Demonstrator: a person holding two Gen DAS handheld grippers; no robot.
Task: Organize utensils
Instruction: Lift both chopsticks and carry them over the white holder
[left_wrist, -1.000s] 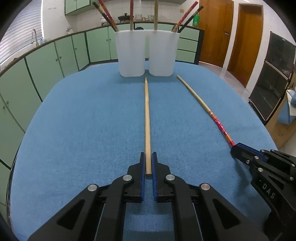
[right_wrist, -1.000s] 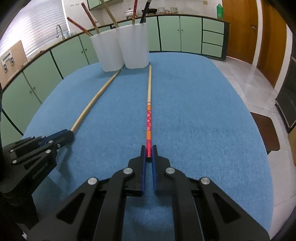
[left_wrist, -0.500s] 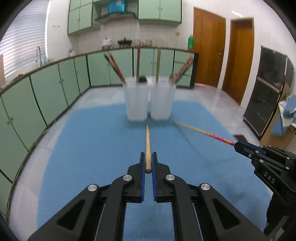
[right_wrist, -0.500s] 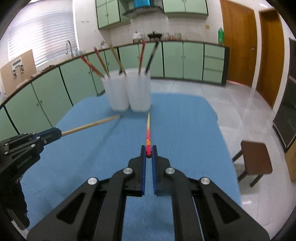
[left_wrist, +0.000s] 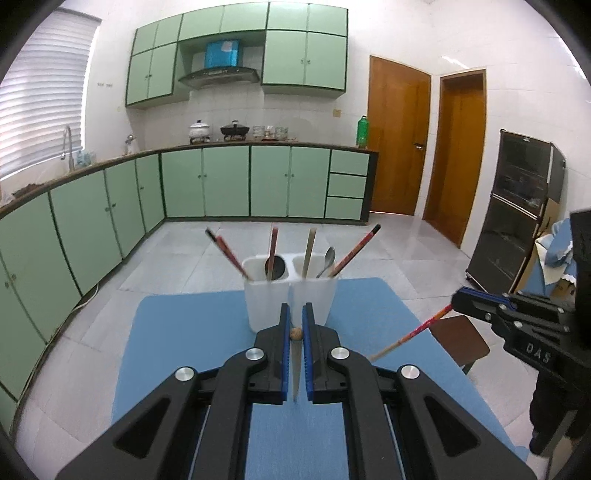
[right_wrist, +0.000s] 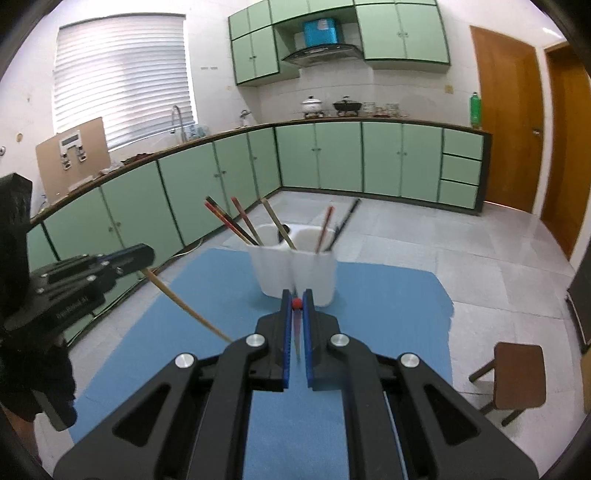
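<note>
The left gripper (left_wrist: 294, 317) is pinched on a plain chopstick (right_wrist: 186, 309); its butt end is seen between the blue jaws in the left wrist view, while the shaft slants down and right from the gripper in the right wrist view, clear of the worktop. The right gripper (right_wrist: 296, 301) is pinched on a red chopstick (left_wrist: 410, 335); its red end sits between the jaws, and in the left wrist view the patterned shaft slopes down to the left, its pale tip above the blue worktop (left_wrist: 184, 332). At the far end of the worktop two white cups (left_wrist: 290, 295) stand side by side, touching. More chopsticks are held in both, leaning outward, and a spoon (left_wrist: 328, 258) is seen in the right cup. A brown stool (right_wrist: 517, 373) stands on the floor to the right.
</note>
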